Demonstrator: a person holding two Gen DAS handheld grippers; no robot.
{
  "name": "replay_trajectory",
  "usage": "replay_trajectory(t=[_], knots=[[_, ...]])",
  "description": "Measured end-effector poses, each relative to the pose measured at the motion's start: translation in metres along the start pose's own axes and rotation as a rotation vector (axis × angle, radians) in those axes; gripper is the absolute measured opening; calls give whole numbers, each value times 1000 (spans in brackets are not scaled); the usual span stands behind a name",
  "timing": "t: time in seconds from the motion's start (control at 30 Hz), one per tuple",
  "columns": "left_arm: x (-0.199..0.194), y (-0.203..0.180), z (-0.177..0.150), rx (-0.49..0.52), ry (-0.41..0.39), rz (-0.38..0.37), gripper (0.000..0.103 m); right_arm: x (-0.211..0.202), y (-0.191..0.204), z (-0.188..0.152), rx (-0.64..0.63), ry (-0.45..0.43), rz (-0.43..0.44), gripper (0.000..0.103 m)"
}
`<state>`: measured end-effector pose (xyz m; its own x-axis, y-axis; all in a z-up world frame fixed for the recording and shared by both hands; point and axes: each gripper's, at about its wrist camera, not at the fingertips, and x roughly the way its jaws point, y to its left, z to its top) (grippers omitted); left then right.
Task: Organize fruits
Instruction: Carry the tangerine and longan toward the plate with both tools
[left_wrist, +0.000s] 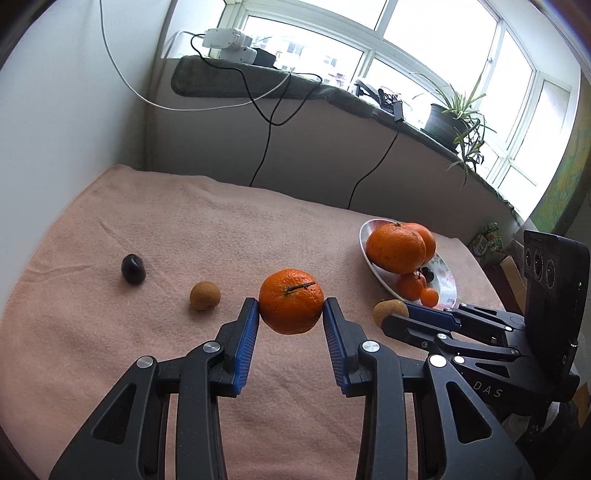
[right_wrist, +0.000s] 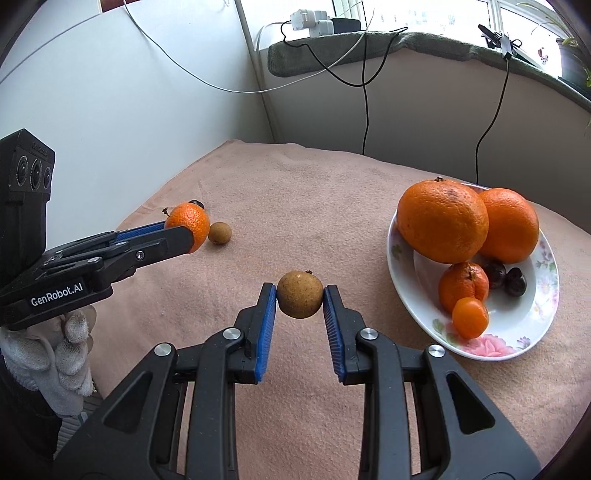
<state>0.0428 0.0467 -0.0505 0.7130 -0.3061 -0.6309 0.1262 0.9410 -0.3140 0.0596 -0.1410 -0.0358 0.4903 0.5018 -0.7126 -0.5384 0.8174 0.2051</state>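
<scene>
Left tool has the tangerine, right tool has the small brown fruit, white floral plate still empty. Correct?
Not quite: the white floral plate already holds several oranges and dark fruits, as the right wrist view shows. The left tool does grip the tangerine; the right tool grips the small brown fruit.

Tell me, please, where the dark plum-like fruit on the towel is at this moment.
In the left wrist view the dark fruit lies far left on the pink towel, left of the loose brown fruit.

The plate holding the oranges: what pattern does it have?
The plate is white with pink and purple flowers around the rim; the right wrist view shows it best.
</scene>
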Motion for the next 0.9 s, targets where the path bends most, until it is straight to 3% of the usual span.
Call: replay_trajectory(t=[0.9], knots=[[37, -92, -1, 133, 67, -129, 34, -42, -78, -16, 125, -67, -78, 28]])
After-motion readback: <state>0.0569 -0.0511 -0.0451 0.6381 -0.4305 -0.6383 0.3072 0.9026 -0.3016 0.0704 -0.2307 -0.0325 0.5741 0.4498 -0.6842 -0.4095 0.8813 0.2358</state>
